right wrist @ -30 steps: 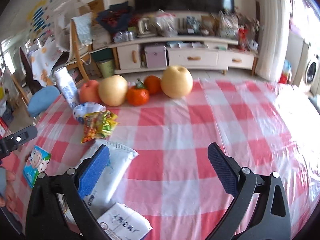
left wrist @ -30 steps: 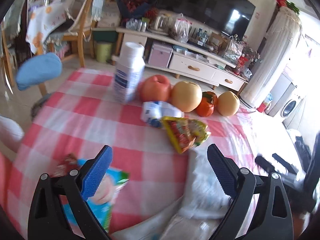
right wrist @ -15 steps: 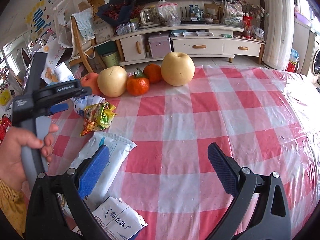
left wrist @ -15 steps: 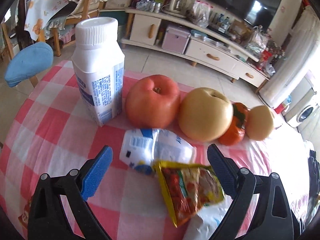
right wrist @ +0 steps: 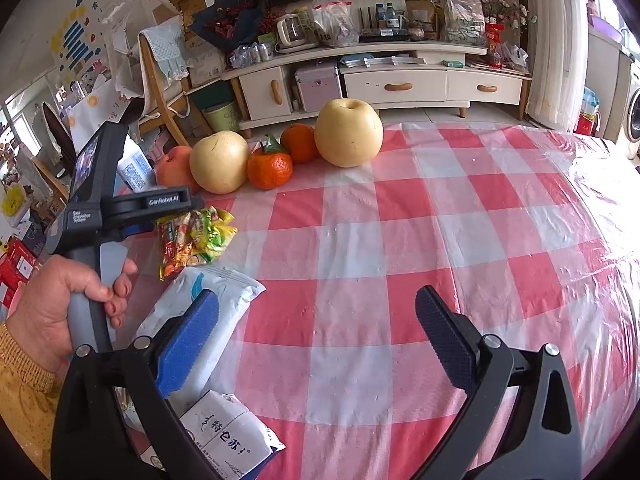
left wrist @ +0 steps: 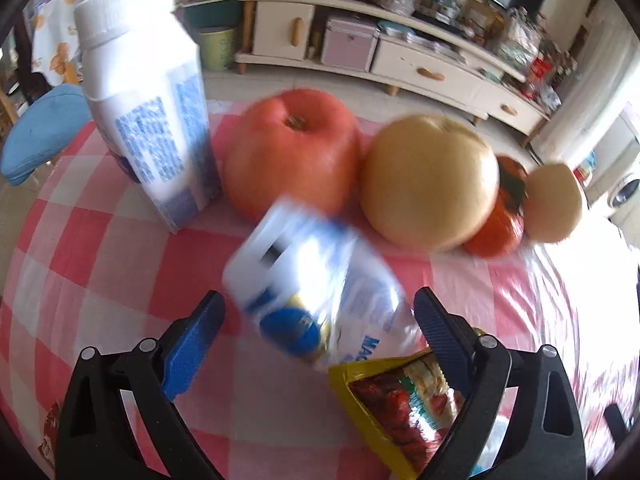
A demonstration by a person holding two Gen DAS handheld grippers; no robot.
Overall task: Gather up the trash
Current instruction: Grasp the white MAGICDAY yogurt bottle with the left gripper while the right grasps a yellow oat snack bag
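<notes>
A crumpled white-and-blue milk pouch (left wrist: 316, 292) lies on the checked tablecloth (left wrist: 100, 248), blurred, just ahead of my left gripper (left wrist: 318, 328). That gripper is open, with its blue pads on either side of the pouch and apart from it. A yellow-red snack wrapper (left wrist: 400, 400) lies under the right finger and shows again in the right wrist view (right wrist: 192, 236). My right gripper (right wrist: 316, 336) is open above the cloth and holds nothing. Its left finger hangs over a white wipes pack (right wrist: 224, 292). A tissue pack (right wrist: 228, 436) lies nearer.
An upright white bottle (left wrist: 148, 120), an apple (left wrist: 292, 152), a pear (left wrist: 430, 182), an orange (left wrist: 500, 220) and a second pear (left wrist: 554, 202) stand in a row behind the pouch. A hand (right wrist: 60, 308) holds the left gripper's handle. Bare cloth (right wrist: 480, 220) spreads to the right.
My left gripper has moved forward and down across the table; the crumpled pouch now sits just ahead of its open fingers. The right gripper has barely moved.
</notes>
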